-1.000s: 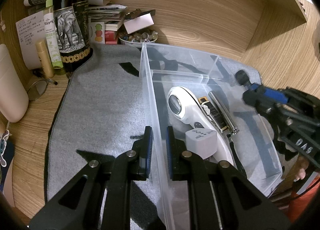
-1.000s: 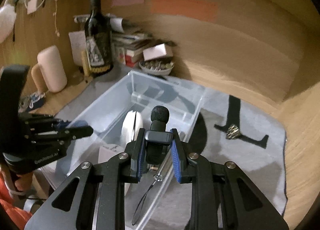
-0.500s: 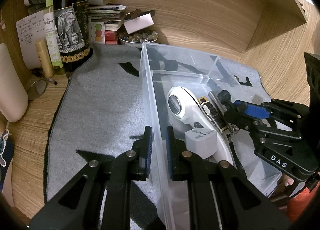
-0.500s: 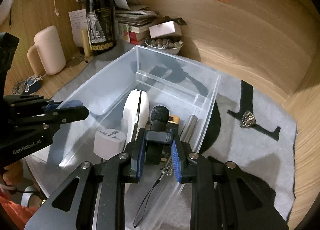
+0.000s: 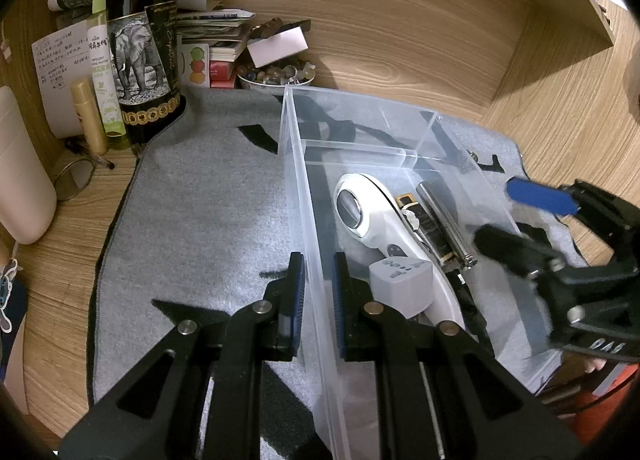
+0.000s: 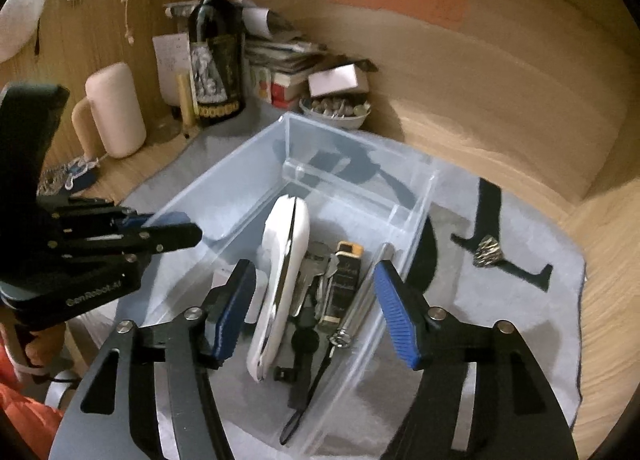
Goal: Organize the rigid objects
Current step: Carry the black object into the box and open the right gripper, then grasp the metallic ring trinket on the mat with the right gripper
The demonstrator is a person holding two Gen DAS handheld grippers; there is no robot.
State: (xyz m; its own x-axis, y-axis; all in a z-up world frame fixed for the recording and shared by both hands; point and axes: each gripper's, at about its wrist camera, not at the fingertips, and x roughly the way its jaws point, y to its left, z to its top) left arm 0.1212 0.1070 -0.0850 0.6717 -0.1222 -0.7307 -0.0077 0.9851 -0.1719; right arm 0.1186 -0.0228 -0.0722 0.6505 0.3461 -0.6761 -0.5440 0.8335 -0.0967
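Observation:
A clear plastic bin [image 5: 304, 196] [image 6: 416, 228] stands on a grey mat. My left gripper [image 5: 318, 260] [image 6: 160, 232] is shut on the bin's left wall. Inside lie a white handheld device [image 5: 360, 212] [image 6: 286, 260], a white plug adapter [image 5: 400, 284], a metal cylinder [image 5: 444, 224] [image 6: 364, 300], keys and a black-and-gold lighter [image 6: 346, 276]. My right gripper [image 6: 314, 272] [image 5: 500, 212] hangs over the bin with its jaws opening and nothing pressed between the pads. Below it, a small black microphone [image 6: 302, 344] with a strap lies on the bin floor.
A small silver ornament [image 6: 486, 250] sits on the mat [image 5: 208, 220] right of the bin. At the back stand a dark wine bottle [image 5: 142, 44], a bowl of beads [image 5: 276, 74], stacked books and a beige cylinder [image 6: 116, 108]. Glasses [image 5: 76, 176] lie at the left. Wooden walls close in behind and right.
My right gripper came over the bin with the black microphone, then its jaws spread and the microphone dropped among the things inside. The left gripper kept its hold on the wall.

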